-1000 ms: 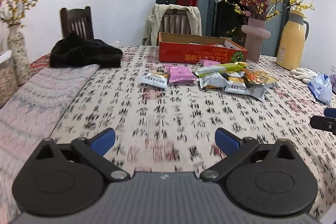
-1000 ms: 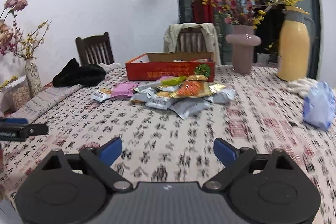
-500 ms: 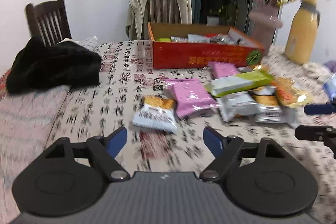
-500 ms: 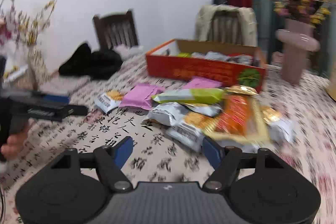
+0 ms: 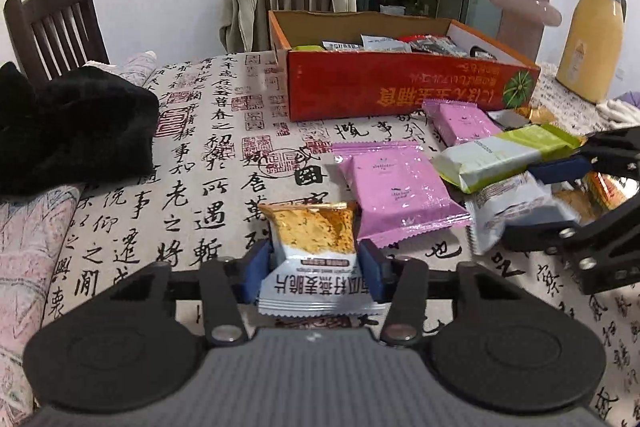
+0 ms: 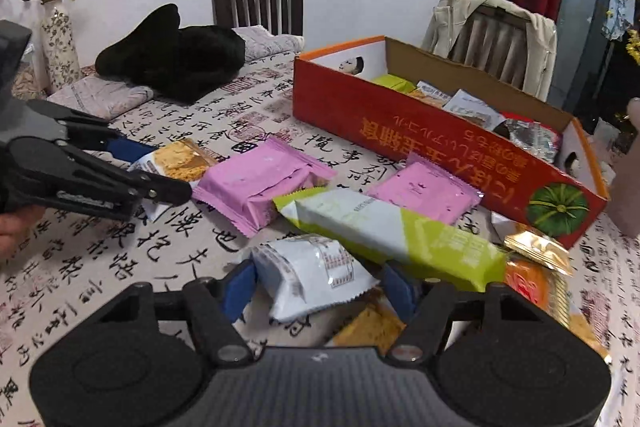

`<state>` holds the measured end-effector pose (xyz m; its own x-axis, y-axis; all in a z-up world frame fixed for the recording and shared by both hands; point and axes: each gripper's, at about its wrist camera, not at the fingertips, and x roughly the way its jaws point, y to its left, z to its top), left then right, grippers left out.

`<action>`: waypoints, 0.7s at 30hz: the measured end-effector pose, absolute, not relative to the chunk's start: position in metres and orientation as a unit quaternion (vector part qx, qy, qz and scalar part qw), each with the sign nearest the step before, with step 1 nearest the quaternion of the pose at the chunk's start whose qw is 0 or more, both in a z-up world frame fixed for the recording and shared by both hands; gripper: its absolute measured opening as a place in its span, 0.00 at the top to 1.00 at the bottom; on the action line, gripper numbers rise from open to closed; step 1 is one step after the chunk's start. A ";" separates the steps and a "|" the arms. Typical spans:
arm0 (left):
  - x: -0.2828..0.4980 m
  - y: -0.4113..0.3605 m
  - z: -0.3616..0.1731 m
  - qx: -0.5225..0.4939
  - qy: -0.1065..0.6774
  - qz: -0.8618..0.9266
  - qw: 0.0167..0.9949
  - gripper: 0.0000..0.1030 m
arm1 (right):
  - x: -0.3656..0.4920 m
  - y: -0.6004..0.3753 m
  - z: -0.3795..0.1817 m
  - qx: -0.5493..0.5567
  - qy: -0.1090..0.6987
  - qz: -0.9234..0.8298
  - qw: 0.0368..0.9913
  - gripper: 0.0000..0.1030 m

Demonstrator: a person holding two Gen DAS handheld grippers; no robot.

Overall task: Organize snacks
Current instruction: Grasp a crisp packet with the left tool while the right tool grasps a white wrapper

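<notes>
Alignment looked good on both sides. Left claw (image 5: 314,269) was closing with the white-and-gold crisp packet (image 5: 310,247) already between its blue pads (image 5: 370,269); pads sat at the packet's side edges, apparently touching, packet's long axis running toward 12 o'clock, straight along the fingers. Right claw (image 6: 318,285) was also closing, straddling the white packet (image 6: 316,273), but gaps still showed on both sides, so no grip yet. That packet lay skewed, long axis roughly 10-to-4, with the green bar (image 6: 394,233) overlapping just beyond it at 1 o'clock. Red box (image 5: 400,91) sat at 12 to 1 o'clock from the left claw, well apart across the tabletop (image 5: 192,179). My read: left side was nearer a lift; right needed more squeeze and risked dragging the green bar.
</notes>
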<state>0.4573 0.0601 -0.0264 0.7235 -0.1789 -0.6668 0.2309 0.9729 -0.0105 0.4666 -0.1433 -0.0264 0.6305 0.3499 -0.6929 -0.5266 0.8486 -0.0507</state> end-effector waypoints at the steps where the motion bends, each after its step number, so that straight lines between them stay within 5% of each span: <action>1: 0.456 0.062 -0.025 0.032 0.354 -0.104 0.929 0.55 | 0.469 -0.142 -0.028 -0.124 0.354 0.250 0.893 0.37; 6: 0.428 0.073 -0.016 0.006 0.344 -0.068 0.937 0.58 | 0.469 -0.133 -0.031 -0.121 0.353 0.262 0.890 0.58; 21: 0.276 0.066 0.021 -0.059 0.284 -0.081 0.954 0.59 | 0.337 -0.163 0.011 -0.054 0.299 0.250 0.919 0.60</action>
